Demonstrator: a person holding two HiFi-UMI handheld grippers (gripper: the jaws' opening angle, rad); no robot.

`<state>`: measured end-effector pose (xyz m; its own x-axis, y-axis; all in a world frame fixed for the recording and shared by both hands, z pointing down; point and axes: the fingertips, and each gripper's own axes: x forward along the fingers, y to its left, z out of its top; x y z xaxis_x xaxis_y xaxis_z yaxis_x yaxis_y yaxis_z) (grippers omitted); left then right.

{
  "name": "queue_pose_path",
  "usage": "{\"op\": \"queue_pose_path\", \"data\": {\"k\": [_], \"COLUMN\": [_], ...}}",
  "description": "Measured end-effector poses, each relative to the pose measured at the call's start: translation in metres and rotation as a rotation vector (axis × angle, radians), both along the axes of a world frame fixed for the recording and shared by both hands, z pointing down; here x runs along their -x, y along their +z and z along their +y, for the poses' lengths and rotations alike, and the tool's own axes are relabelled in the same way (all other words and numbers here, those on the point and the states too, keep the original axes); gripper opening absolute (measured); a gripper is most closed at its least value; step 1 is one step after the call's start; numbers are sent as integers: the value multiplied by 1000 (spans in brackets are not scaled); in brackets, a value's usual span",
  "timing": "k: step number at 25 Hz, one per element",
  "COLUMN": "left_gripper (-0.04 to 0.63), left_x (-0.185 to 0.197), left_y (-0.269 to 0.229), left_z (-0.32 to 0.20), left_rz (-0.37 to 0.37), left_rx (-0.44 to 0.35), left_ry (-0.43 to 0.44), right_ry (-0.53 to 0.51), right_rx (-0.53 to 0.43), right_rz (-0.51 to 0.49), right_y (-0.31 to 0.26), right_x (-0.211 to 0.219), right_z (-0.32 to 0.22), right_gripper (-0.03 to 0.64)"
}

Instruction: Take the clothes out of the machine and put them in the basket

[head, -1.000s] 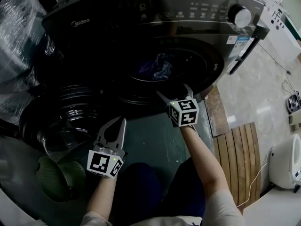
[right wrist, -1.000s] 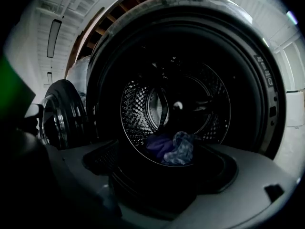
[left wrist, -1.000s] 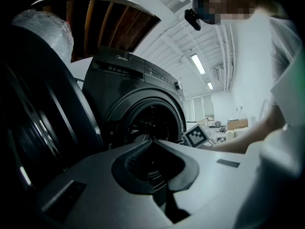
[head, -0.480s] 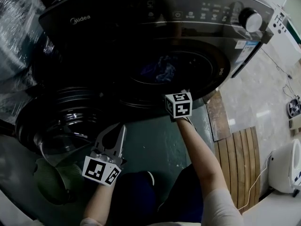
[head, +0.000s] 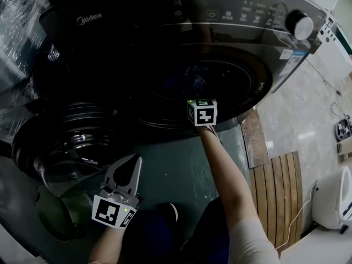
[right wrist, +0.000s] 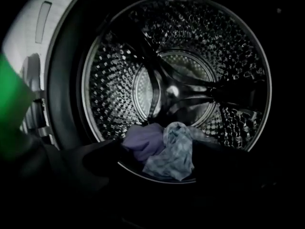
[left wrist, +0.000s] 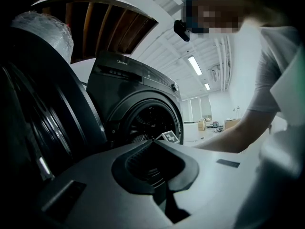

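The dark grey washing machine (head: 165,32) stands with its round opening (head: 220,87) facing me. In the steel drum (right wrist: 200,46) lie a purple garment (right wrist: 143,141) and a light blue checked cloth (right wrist: 177,152), heaped at the front bottom. My right gripper (right wrist: 159,149) is at the drum's mouth, open, its dark jaws either side of the heap without touching it. In the head view only its marker cube (head: 202,113) shows. My left gripper (head: 133,159) hangs low by the open door, shut and holding nothing. The green basket (head: 58,216) sits on the floor at the lower left.
The machine's door (head: 60,142) is swung open to the left, above the basket. A plastic-wrapped bulk (head: 19,21) stands at the far left. A wooden slatted board (head: 280,191) and a white appliance (head: 335,197) lie to the right on the pale floor.
My right gripper has moved forward to the drum's mouth, so its jaws are now hidden behind the cube in the head view. The left gripper has dropped lower and slightly left.
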<state>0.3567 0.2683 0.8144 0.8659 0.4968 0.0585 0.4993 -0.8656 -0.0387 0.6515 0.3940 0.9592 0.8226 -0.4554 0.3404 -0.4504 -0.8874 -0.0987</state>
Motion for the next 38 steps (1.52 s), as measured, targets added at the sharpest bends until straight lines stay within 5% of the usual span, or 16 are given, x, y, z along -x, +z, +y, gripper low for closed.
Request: {"op": "queue_pose_path", "data": {"k": [20,28,38], "left_gripper": [21,21,21], "left_x": [7,7,7], "left_y": [9,11,15], "left_z": [-14,-12,-10], "left_rz": [-21,-28,-42], "left_rx": [-29,-43,-49], "left_ry": [-7,-2,6], "right_ry": [27,77,148], "right_rx": [149,225,274], "right_rz": [-224,-258,-244], "right_y": [54,65,63], "right_x": [-36,-41,-42], "right_z": [-11,1,13], "right_gripper": [464,340,89]}}
